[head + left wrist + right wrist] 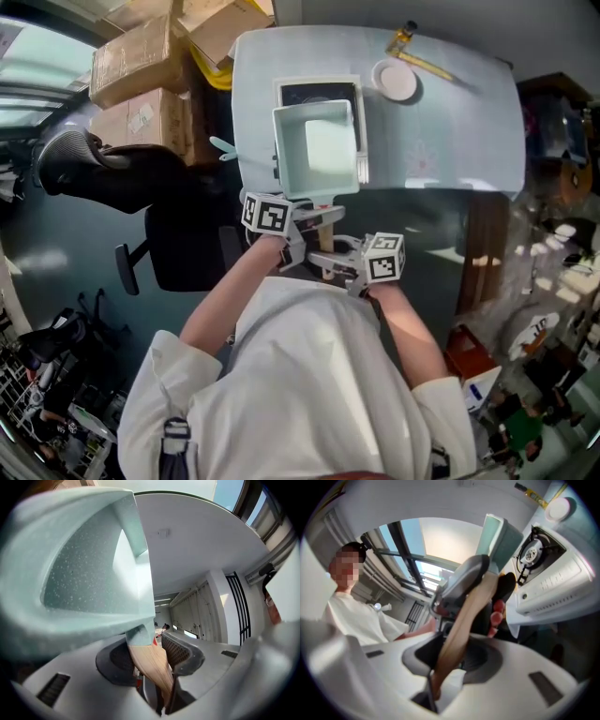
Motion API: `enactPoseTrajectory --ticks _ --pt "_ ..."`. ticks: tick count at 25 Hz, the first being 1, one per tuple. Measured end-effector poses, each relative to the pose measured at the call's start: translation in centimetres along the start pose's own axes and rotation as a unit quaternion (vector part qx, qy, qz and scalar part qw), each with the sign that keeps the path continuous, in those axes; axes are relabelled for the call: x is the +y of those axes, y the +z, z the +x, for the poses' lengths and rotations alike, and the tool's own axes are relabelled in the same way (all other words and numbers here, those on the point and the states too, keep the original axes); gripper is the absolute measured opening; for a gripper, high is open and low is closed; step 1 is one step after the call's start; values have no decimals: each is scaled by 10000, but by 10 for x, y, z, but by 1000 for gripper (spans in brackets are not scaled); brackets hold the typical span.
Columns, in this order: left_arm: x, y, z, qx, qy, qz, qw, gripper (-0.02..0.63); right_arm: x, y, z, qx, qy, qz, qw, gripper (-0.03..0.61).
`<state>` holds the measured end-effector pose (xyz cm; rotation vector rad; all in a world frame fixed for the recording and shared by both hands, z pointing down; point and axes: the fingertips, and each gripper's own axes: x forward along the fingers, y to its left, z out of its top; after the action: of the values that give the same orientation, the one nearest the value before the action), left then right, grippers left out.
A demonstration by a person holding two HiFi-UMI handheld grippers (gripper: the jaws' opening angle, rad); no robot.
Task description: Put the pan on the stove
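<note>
Pale blue table (450, 122) fills the far side of the room, with a white stove (284, 90) on it. A square pale-green pan (314, 145) is held over the stove's near half. Its wooden handle (325, 228) points back at the person. The left gripper (298, 232) pinches the handle near the pan, and the right gripper (328, 262) pinches it lower down.

Pale blue-grey counter (450, 141), rounded corners, upper centre of head view. Stacked cardboard boxes (136, 66) just beside its left edge. Black office chair (183, 248) below boxes, on dark grey-blue floor (56, 262). Daylight glare on floor at upper left. Clutter along right side, too blurred to itemise. Dark-framed windows (405, 557) bright with daylight. White ceiling (197, 541) overhead.
</note>
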<state>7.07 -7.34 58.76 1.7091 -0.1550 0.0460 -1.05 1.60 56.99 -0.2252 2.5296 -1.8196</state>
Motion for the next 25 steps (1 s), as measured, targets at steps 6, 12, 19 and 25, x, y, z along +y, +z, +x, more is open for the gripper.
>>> enactPoseTrajectory --ticks 6,12,19,25 --pt "23 17 4 162 -40 -135 9998 183 -25 17 7 -245 -63 190 9995 137" --pt "47 31 7 326 13 -193 9993 183 -51 28 15 -250 -189 266 9992 137" --pt "77 46 12 456 49 -184 9988 183 -84 38 20 -250 -314 355 9986 135" --pt "99 54 20 547 53 -210 9983 184 -110 43 21 -302 -416 474 9976 133"
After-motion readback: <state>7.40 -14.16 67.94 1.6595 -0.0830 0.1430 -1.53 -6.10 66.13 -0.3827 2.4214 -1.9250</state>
